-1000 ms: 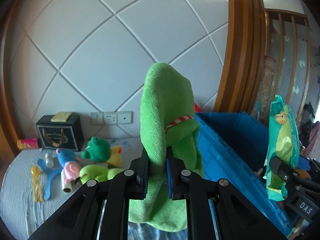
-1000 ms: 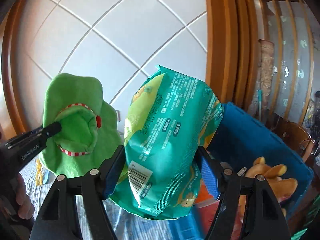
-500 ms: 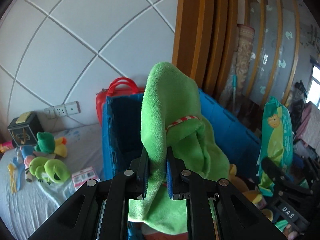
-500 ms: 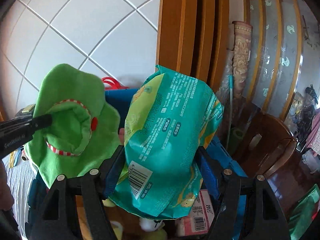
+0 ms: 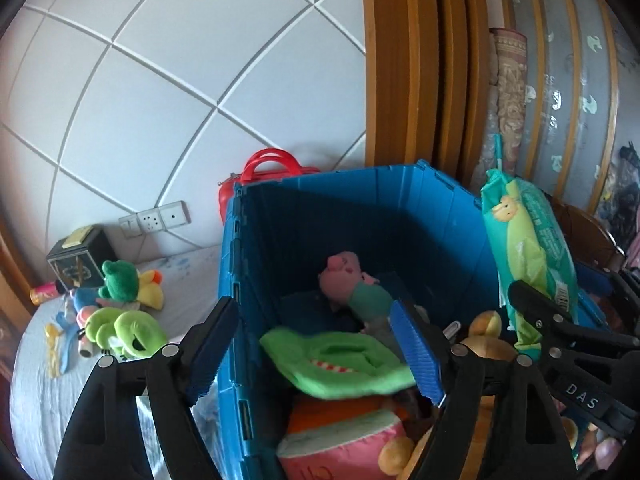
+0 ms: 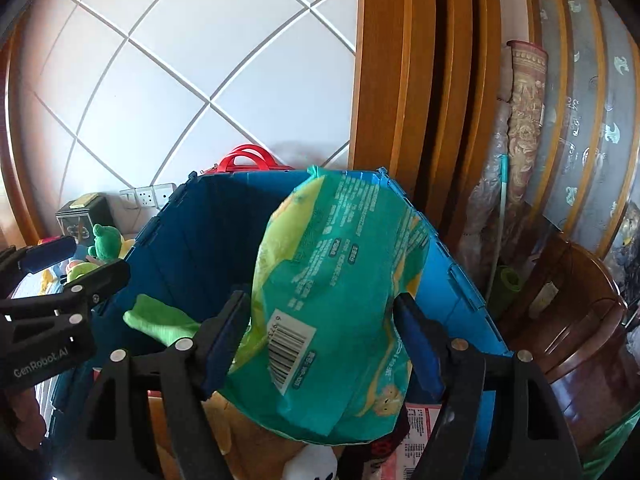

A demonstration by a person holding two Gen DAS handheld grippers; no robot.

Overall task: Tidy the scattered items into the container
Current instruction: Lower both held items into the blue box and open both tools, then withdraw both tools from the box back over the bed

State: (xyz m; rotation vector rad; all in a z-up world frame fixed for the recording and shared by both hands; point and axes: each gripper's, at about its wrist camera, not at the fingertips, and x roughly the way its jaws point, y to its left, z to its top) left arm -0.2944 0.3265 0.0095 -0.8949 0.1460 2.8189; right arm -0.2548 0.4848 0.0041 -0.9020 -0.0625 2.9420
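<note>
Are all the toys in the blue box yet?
Not yet. The green plush now lies in the blue crate, below the open left gripper. The right gripper holds the teal packet above it. Toys on the bed remain.

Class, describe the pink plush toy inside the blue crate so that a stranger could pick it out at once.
Find the big blue crate against the white wall. Deep inside, near its back wall, lies a pink plush toy in a teal top. The flat green plush lies nearer; only this one is pink with a snout.
</note>
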